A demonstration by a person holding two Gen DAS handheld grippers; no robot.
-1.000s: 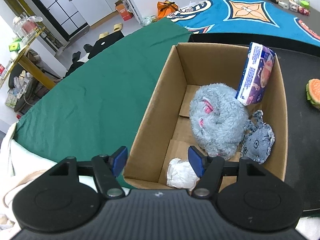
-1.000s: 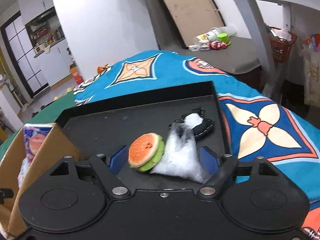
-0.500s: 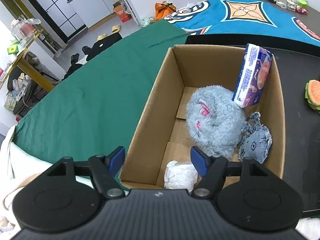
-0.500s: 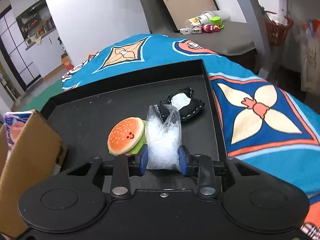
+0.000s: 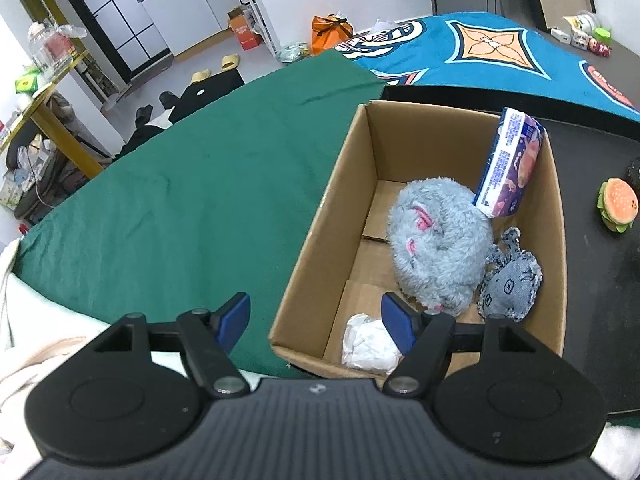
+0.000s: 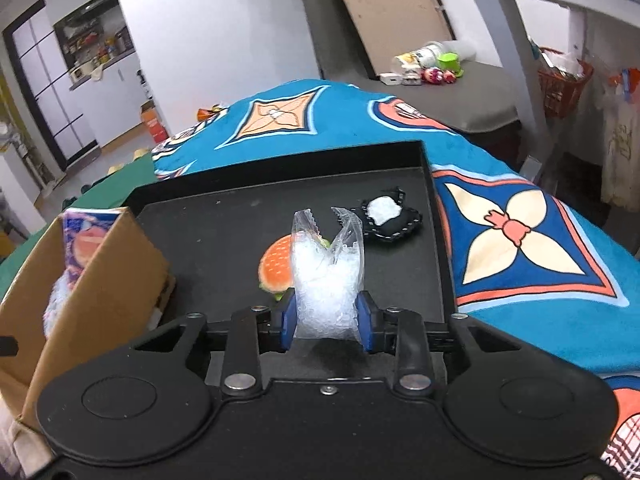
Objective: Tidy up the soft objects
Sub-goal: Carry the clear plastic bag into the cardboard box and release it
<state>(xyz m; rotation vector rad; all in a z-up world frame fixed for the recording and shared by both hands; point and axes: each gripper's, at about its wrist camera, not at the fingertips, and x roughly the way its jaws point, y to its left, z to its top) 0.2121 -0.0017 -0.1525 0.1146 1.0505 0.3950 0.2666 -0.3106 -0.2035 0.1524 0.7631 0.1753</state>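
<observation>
My right gripper [image 6: 326, 314] is shut on a clear plastic bag of white beads [image 6: 326, 276] and holds it above the black tray [image 6: 224, 240]. A burger plush [image 6: 276, 266] and a black-and-white plush [image 6: 386, 216] lie on the tray behind it. My left gripper [image 5: 316, 320] is open and empty over the near left corner of the cardboard box [image 5: 320, 236]. The box holds a grey fluffy plush [image 5: 436, 248], a denim plush [image 5: 510, 284], a tissue pack [image 5: 508, 164] and a white wad [image 5: 370, 346]. The burger plush [image 5: 618, 210] shows at the right.
The box [image 6: 92, 280] stands at the tray's left edge, on a green cloth [image 5: 180, 208]. A blue patterned blanket [image 6: 520, 240] lies right of and behind the tray. A grey bench with small items [image 6: 436, 70] stands further back.
My right gripper closed on the bead bag and lifted it off the tray. My left gripper drifted slightly left and back over the box corner, staying open.
</observation>
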